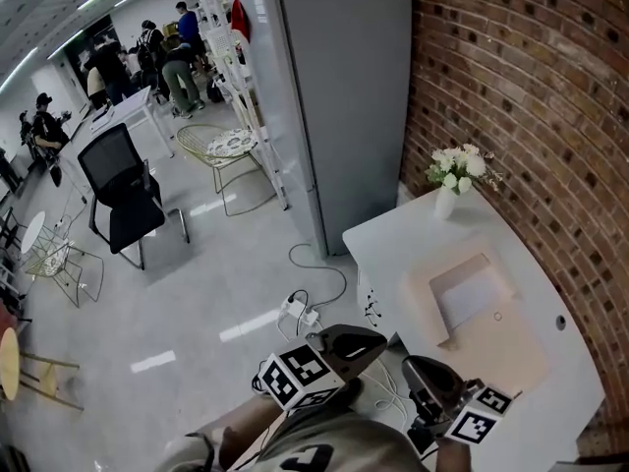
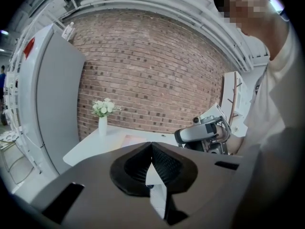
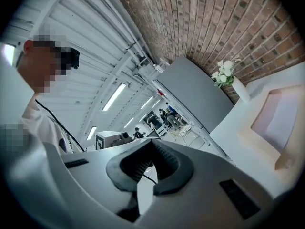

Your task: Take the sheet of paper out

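Sheet of paper (image 1: 472, 293) flat inside shallow beige tray (image 1: 503, 350) on white table (image 1: 385, 239), well apart from both grippers. Nearest the head camera, 2 grippers side by side, each with a marker cube: left gripper (image 2: 150, 143) with jaws pressed together on nothing, right gripper (image 3: 152, 140) likewise closed and empty, both short of the tray. Just past them on the pale floor, white power strip (image 1: 298, 310) with looping cable. Farther along the table, beyond the tray, slim white vase (image 1: 445, 203) of white flowers (image 1: 457, 165), upright near the table's far end. Behind it, curved-looking red brick wall (image 1: 531, 87) along the table's far side and tall grey cabinet (image 1: 344, 96) next to it. Farther off, black office chair (image 1: 123, 190) and wire chair (image 1: 224, 150) on open floor; at the room's far end, several people (image 1: 162, 57) among desks.
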A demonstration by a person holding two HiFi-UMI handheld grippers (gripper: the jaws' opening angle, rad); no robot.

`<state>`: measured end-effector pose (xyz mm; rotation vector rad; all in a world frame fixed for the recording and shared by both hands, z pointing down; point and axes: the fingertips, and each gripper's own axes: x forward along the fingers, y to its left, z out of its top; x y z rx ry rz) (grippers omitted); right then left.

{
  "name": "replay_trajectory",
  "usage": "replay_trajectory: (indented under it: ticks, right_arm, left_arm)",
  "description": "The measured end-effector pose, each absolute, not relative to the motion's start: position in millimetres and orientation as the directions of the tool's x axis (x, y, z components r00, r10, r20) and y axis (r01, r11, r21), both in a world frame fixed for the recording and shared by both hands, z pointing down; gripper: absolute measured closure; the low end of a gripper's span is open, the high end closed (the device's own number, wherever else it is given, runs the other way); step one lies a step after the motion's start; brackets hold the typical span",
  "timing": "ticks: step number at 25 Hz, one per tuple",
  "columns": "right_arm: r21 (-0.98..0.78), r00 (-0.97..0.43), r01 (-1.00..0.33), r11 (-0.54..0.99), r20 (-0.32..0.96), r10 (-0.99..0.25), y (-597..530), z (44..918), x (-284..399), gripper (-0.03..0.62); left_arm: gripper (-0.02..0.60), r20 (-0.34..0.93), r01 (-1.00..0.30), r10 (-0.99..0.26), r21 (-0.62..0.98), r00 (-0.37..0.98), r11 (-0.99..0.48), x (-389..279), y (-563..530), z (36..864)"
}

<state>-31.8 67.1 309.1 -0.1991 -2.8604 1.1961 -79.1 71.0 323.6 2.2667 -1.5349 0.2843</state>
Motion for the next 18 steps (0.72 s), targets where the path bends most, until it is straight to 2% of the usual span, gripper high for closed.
replay_trajectory:
  ticks: [18]
  right_arm:
    - [-0.741,-0.985,0.084,0.667,0.039,0.168,25,321,-146,0.569]
  left_arm:
    - [0.568,0.355,-0.938,-0.876,0.234,0.326,-0.254,-202,45,325]
